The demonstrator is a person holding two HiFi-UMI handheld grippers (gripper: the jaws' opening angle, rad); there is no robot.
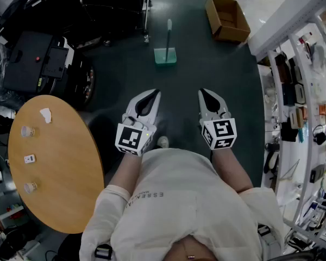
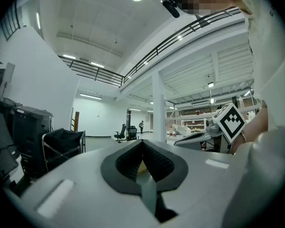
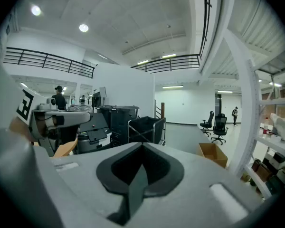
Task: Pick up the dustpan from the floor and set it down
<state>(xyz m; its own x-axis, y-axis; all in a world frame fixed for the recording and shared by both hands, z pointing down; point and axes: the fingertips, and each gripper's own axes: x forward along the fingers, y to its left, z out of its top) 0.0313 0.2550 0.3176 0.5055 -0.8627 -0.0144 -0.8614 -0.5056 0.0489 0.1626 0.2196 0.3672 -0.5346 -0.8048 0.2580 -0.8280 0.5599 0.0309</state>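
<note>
A green dustpan [image 1: 165, 55] stands on the dark floor straight ahead, its long pale handle [image 1: 169, 32] sticking up. Both grippers are held side by side in front of the person's chest, well short of the dustpan and pointing toward it. My left gripper [image 1: 154, 93] has its jaws together with nothing between them; in the left gripper view [image 2: 142, 142] the tips meet. My right gripper [image 1: 204, 92] is likewise shut and empty, tips touching [image 3: 142, 145]. The dustpan does not show in either gripper view.
An open cardboard box [image 1: 227, 18] lies on the floor right of the dustpan, also in the right gripper view [image 3: 212, 153]. A round wooden table [image 1: 60, 167] with small items is at the left, black office machines [image 1: 41, 58] behind it. Shelving [image 1: 301, 102] lines the right.
</note>
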